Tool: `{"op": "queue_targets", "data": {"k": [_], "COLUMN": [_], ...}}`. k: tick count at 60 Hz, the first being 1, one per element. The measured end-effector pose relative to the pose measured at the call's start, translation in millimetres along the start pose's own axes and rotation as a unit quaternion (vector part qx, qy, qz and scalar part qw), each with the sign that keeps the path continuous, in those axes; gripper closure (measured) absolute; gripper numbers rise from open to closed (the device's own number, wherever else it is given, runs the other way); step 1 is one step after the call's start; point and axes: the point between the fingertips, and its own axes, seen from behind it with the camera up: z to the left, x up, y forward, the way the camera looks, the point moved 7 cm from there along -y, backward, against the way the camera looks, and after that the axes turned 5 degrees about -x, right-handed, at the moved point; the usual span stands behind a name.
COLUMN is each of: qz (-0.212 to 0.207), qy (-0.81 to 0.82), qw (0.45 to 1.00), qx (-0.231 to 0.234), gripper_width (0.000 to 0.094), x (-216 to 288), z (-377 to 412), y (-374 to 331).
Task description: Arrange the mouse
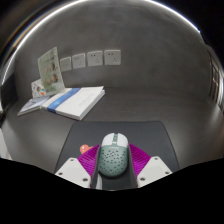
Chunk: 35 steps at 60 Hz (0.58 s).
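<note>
A pale grey-green mouse with a perforated shell and a dark scroll wheel sits between my gripper's fingers, its front pointing away from me. Both magenta pads press against its sides, so the fingers are shut on it. The mouse is over a dark mouse mat that lies on the grey table. I cannot tell if the mouse rests on the mat or is lifted just above it.
An open book or brochure lies on the table beyond the mat to the left. Several white wall sockets line the grey wall behind. A small orange thing shows beside the left finger.
</note>
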Motion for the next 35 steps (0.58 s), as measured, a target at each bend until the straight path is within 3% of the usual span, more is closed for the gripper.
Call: {"op": "queue_targets", "data": {"k": [4, 5, 6, 7, 8, 12, 14, 22, 35], "qz": [-0.002, -0.002, -0.001, -0.001, 0.001, 0.002, -0.007, -0.024, -0.021], "qy": [0.01, 0.008, 0.005, 0.003, 0.002, 0.003, 0.005, 0.028, 0.039], "qw": [1.0, 1.0, 1.0, 1.0, 1.0, 0.999, 0.999, 0.998, 0.998], "qx": [0.012, 0.015, 0.018, 0.02, 0.022, 0.036, 0.046, 0.05, -0.034], "gripper_width": [0.0407, 0.0341, 0.0375, 0.0292, 0.0297, 0.004, 0.0098, 0.0093, 0.0101], "x": [0, 1, 0, 0, -1, -3, -2, -15, -83], "z": [-1, -2, -1, -1, 0, 5, 8, 4, -36], "y": [-1, -1, -1, -2, -3, -15, -24, -77, -176]}}
